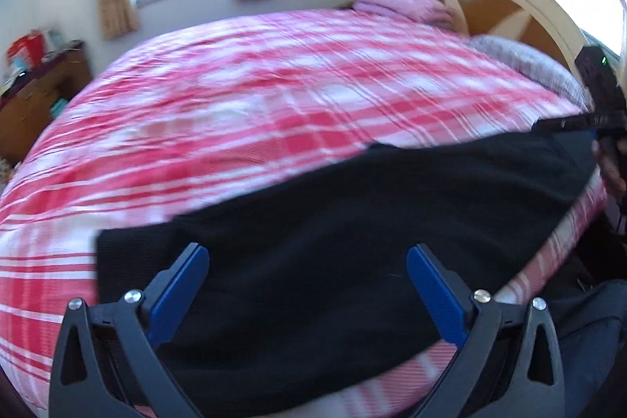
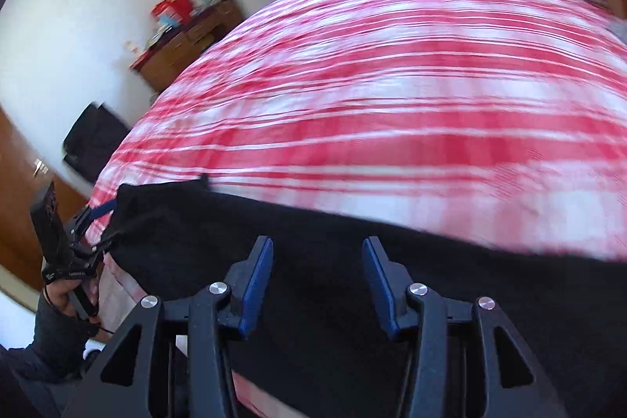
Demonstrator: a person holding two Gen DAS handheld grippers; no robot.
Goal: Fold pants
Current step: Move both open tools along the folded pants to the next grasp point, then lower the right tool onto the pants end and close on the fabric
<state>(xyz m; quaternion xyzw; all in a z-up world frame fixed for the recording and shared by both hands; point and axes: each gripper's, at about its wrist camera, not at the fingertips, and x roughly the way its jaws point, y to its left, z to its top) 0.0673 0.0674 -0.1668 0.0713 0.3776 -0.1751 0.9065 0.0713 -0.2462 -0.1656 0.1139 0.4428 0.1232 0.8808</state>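
Both the left tongs (image 1: 307, 285) and right tongs (image 2: 317, 281) are standing open and empty above black pants (image 1: 352, 222) lying lengthwise along the bed's (image 1: 274, 85) near edge.

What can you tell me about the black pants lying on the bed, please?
The black pants are a dark, soft, matte fabric lying flat in a long band along the near edge of the red and white plaid bedspread, on which they rest. No seams or pockets can be made out. The left gripper and right gripper are open above them, with no cloth pinched between the pads.
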